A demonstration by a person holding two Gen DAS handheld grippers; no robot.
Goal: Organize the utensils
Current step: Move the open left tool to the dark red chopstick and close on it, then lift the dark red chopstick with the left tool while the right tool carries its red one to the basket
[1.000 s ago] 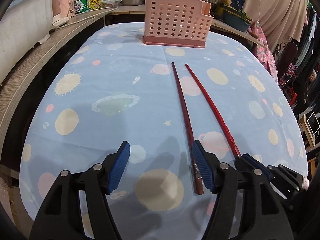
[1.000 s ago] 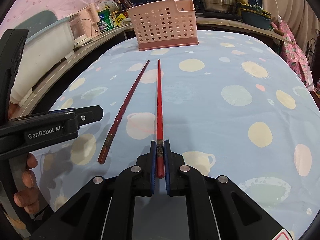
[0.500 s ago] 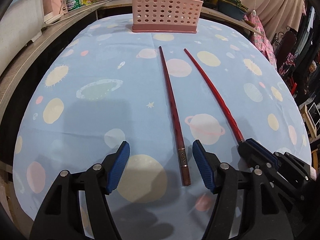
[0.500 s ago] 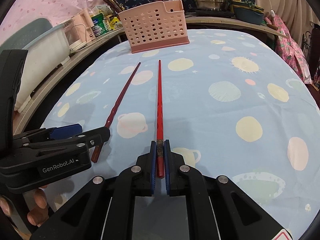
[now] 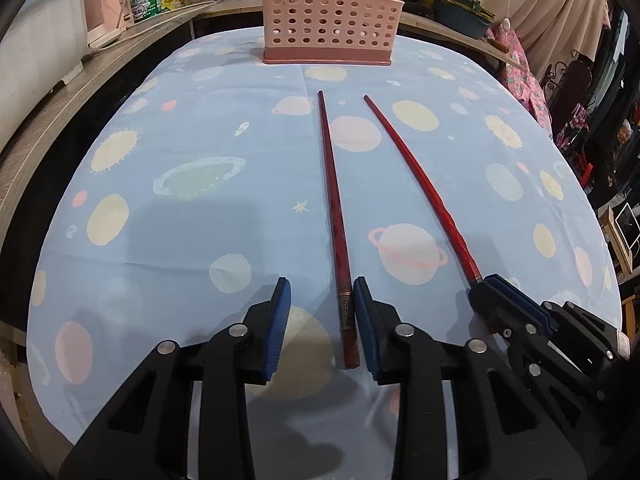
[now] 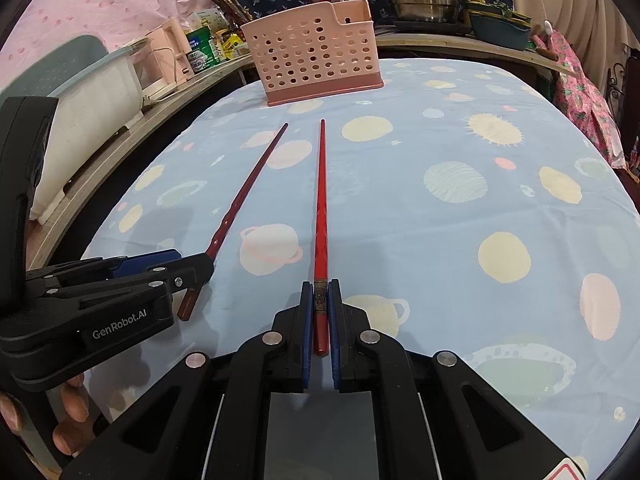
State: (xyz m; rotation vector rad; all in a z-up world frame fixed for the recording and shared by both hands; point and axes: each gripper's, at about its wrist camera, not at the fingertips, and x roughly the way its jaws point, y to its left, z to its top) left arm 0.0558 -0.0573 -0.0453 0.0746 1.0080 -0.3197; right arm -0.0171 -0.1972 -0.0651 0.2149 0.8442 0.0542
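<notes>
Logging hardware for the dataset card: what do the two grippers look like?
Both match: matte black plastic linkage arms with round silver pivot bolts, and jaws lined with blue ribbed pads. The left gripper carries white "GenRobot.AI" lettering on its side, seen from the right wrist view. The right gripper shows a red-and-white sticker corner at its base. No cables or sleeves visible.

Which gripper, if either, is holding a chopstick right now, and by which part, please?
The right gripper holds the bright red chopstick near its thick butt end. The left gripper is open around the darker chopstick, not gripping it.
</notes>
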